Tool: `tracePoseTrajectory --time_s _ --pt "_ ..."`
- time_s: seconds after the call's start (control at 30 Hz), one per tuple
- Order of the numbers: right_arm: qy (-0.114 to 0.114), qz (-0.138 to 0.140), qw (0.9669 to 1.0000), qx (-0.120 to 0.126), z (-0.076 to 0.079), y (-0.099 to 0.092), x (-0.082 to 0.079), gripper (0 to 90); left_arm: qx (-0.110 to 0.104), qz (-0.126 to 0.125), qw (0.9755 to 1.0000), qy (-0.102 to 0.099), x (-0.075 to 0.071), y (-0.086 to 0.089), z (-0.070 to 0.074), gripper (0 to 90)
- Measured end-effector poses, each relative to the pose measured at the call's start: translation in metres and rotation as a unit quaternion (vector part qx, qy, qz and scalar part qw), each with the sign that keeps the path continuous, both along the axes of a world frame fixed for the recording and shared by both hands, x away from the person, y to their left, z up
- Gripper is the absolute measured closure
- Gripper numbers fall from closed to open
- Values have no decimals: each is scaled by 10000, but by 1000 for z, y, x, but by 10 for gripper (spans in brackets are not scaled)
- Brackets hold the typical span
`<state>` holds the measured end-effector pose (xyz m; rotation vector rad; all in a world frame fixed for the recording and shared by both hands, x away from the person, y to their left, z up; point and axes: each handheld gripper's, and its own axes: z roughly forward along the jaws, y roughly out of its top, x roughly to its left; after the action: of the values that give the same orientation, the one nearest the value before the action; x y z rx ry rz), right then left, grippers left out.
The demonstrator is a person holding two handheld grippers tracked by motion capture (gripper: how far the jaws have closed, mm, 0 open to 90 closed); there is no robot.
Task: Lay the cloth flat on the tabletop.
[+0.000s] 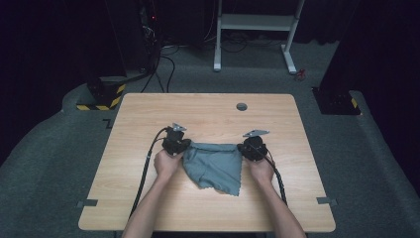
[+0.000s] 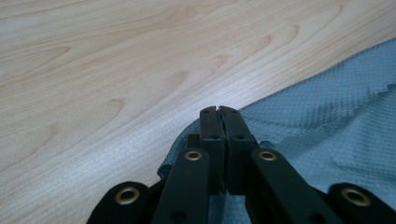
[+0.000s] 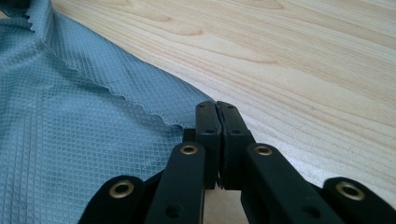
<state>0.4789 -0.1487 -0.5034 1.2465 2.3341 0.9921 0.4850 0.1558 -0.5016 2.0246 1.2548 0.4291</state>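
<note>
Where the two forearms enter from the near edge of the tabletop (image 1: 148, 208), one grey-blue cloth (image 1: 215, 166) is seen lying between them, on the near half of the wood and toward its middle. Two hands are counted, each wrapped round one set of tongs. The left hand (image 1: 166, 162) is angled inward, and the left tongs (image 1: 182, 148) are pointed toward the cloth's upper left corner; in the left gripper view their jaws are pressed together, with the cloth's edge (image 2: 322, 121) gathered beneath and around them, so that corner is pinched. The right hand (image 1: 261, 168) is mirrored on the other side, and the right tongs (image 1: 246, 148) are met at the upper right corner; in the right gripper view the jaws are likewise closed, with the scalloped hem (image 3: 93, 121) running up to them, and whether fabric is caught between the tips cannot be told for certain. Between the two sets of tongs the cloth's top edge is drawn nearly straight, while its lower part hangs slack to a point. One cable (image 1: 146, 168) is trailed from the left tongs. Farther off, one round hole (image 1: 241, 106) is set in the tabletop, and one white frame (image 1: 257, 29) stands on the grey floor beyond.
</note>
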Motion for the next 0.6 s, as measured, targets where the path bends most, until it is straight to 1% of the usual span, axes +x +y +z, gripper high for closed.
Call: tracePoseTrajectory --time_s 0.03,0.1,0.2,0.27,0.3,0.33,0.4,0.47,0.57,0.6 --pt "49 -62 9999 75 -2 -1 3 878 -82 63 9999 18 2 1 -2 885" --pt "65 -74 9999 80 -3 -2 4 878 -62 96 9999 15 3 1 -4 885" --pt "156 -131 9998 25 -9 -2 7 870 -26 166 9999 -1 6 1 -7 885" --pt "142 -146 9998 0 -10 -2 7 872 -40 213 9998 -6 7 0 -9 886" --pt "113 -129 9998 -52 -9 -1 8 871 -34 236 9997 7 8 0 -9 886" --pt "109 -137 9998 -47 -9 -1 9 866 -70 277 9996 8 9 -1 -10 886" --pt "65 -182 9998 -38 -9 -3 10 829 -38 286 9996 10 9 0 -11 885" --pt "52 -239 9997 -11 -9 -5 9 815 7 305 9995 15 10 2 -12 885" --pt "-131 -169 9998 55 -3 -8 2 810 32 326 9995 15 11 3 -13 885" --pt "-131 -169 9998 55 -3 -8 2 810 63 327 9994 32 11 3 -13 885"
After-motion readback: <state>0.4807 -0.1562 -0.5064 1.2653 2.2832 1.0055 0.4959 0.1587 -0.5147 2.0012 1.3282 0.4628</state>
